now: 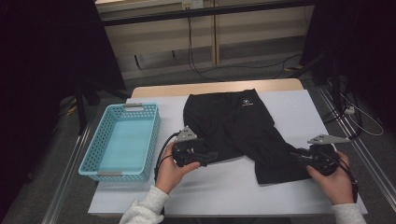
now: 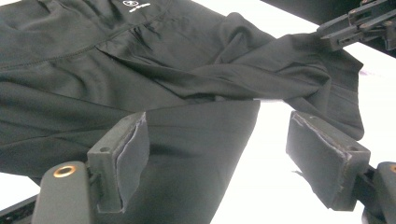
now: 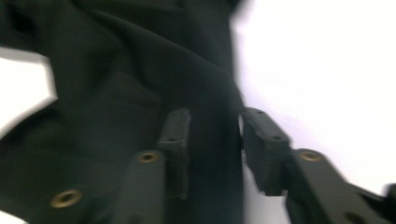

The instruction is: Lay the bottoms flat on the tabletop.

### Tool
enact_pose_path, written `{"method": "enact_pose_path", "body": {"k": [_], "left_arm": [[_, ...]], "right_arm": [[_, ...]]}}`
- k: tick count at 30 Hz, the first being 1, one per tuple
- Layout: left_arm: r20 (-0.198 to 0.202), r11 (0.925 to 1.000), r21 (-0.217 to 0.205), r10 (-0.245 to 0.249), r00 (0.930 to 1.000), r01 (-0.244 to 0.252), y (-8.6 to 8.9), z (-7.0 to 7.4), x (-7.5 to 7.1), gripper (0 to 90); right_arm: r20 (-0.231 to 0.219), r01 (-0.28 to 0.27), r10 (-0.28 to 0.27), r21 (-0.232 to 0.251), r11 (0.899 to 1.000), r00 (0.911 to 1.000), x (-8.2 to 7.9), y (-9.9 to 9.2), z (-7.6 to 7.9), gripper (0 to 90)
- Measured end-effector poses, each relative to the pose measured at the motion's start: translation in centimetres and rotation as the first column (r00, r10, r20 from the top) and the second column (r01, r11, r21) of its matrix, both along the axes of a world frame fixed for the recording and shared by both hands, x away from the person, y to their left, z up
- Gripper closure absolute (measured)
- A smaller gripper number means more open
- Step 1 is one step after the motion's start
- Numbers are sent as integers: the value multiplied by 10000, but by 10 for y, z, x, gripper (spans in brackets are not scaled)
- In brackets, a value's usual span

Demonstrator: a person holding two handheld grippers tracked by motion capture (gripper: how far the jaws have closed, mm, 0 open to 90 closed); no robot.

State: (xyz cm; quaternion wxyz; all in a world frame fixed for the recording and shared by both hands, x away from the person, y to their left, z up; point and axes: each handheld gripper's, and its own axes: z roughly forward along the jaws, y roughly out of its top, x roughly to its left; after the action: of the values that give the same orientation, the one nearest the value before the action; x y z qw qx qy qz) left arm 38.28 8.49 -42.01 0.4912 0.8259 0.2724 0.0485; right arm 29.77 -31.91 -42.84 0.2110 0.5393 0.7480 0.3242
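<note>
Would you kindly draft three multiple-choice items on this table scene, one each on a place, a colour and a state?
1. The basket stands where, as the high view shows it?
A. left of the black shorts
B. right of them
C. on top of them

2. What colour is the basket?
A. red
B. light blue
C. yellow

3. How do the left gripper jaws stand?
A. pressed shut on cloth
B. apart over the cloth
C. clamped on the basket rim

Key: 1 A, it sits at the table's left edge; 2 B, its plastic lattice is light blue; 3 B, a wide gap shows between the pads.
</note>
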Motion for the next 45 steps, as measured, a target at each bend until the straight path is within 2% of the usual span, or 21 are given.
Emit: {"method": "enact_pose_path", "body": {"k": [3,5,9,14,16,20,22,24,25,26,27,28,32,33,34,36,38,42,45], "left_arm": [[11,10000,-6,21,10000,-21,1,1,0,218],[14,10000,-5,45,10000,-45,2,2,0,217],[74,9999,-99,77,9999,-77,4,4,0,217],[39,9999,-111,68,10000,-67,2,3,0,217],[45,10000,-57,44,10000,-43,2,3,1,217],[31,9999,-94,92,10000,-91,3,3,1,217],[34,9999,-109,118,9999,-118,3,3,1,217],[31,10000,-47,36,10000,-36,3,3,1,218],[26,10000,-51,51,10000,-51,3,3,2,219],[36,9999,-84,93,10000,-93,3,3,2,219],[22,9999,-112,112,9999,-112,3,3,2,219],[53,9999,-66,98,9999,-97,4,4,1,219],[76,10000,-60,68,9999,-68,4,4,1,220],[18,10000,-70,54,10000,-54,3,3,1,219],[25,10000,-58,33,10000,-33,3,3,1,220],[34,9999,-88,63,10000,-62,4,3,2,220],[13,9999,-121,87,10000,-86,4,3,2,220],[-2,9996,-242,149,9999,-149,7,6,2,219],[6,9995,-273,186,9998,-186,8,6,2,219]], "right_arm": [[106,-654,649,534,9964,9978,0,20,2,559],[114,-1059,1053,718,9918,9944,0,33,0,524],[29,-1320,1325,1123,9849,9912,-2,50,-3,523],[25,-2066,2074,975,9735,9783,-8,70,-4,604],[-187,-2425,2448,840,9665,9694,-10,79,-8,614],[-505,-2749,2778,568,9598,9593,-9,92,-19,615],[-528,-2819,2834,341,9588,9575,-9,97,-20,608],[-488,-2852,2868,359,9578,9568,-9,101,-19,601],[-505,-2843,2851,230,9585,9572,-10,105,-18,605],[-650,-2719,2705,-122,9623,9605,-10,107,-19,606],[-613,-2662,2637,-365,9632,9626,-10,109,-20,609],[-507,-2671,2653,-331,9631,9628,-10,110,-21,619],[-485,-2840,2816,-527,9574,9583,-9,112,-21,782],[-493,-2906,2883,-469,9557,9563,-9,112,-21,845],[-527,-3041,3017,-436,9517,9519,-9,112,-20,872],[-622,-3071,3048,-321,9511,9504,-9,110,-19,883],[-635,-3214,3210,35,9469,9450,-10,107,-15,885],[-114,-3601,3608,410,9320,9326,-23,105,5,885],[-10,-3777,3783,541,9244,9257,-31,103,10,885]]}}
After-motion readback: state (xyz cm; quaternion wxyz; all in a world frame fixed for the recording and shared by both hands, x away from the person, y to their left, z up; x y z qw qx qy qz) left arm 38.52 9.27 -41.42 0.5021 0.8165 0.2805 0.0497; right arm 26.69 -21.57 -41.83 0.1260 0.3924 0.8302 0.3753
